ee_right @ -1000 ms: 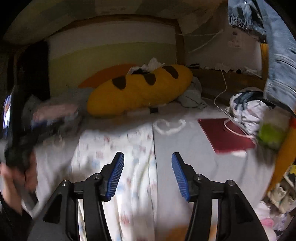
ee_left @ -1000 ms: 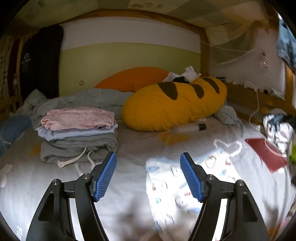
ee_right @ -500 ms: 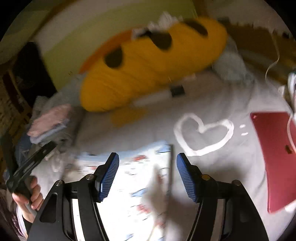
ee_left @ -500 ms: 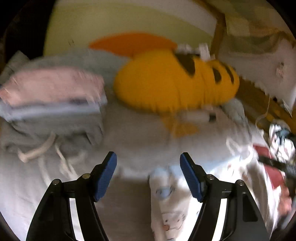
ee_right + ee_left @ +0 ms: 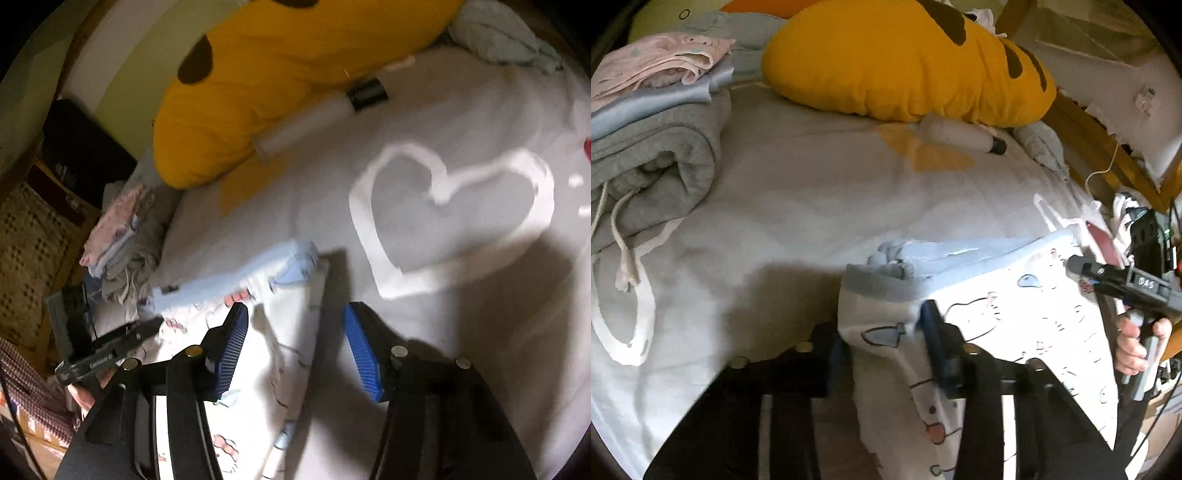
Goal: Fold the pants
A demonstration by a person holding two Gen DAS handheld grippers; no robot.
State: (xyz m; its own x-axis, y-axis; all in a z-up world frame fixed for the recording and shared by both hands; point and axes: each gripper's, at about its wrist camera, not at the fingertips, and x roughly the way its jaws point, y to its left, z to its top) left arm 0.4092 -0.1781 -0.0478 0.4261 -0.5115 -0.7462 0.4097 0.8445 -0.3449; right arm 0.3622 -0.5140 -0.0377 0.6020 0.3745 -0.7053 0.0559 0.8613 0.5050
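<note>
White pants with a cartoon print and a light blue waistband (image 5: 1008, 317) lie on the bed; they also show in the right wrist view (image 5: 280, 332). My left gripper (image 5: 882, 350) has closed on the left corner of the waistband, with cloth between the blue pads. My right gripper (image 5: 293, 349) is open, its pads straddling the right edge of the pants just below the waistband. From the left wrist view the right gripper (image 5: 1082, 267) reaches in at the far right corner.
A stack of folded clothes (image 5: 653, 122) sits at the left. A yellow bread-shaped pillow (image 5: 905, 62) lies at the head, a white tube (image 5: 960, 136) in front. The grey sheet has a white heart print (image 5: 450, 206). A red item (image 5: 1102, 245) lies at right.
Both grippers have dropped down and forward onto the waistband end of the pants. The left gripper has shut on the waistband corner; the right stays open.
</note>
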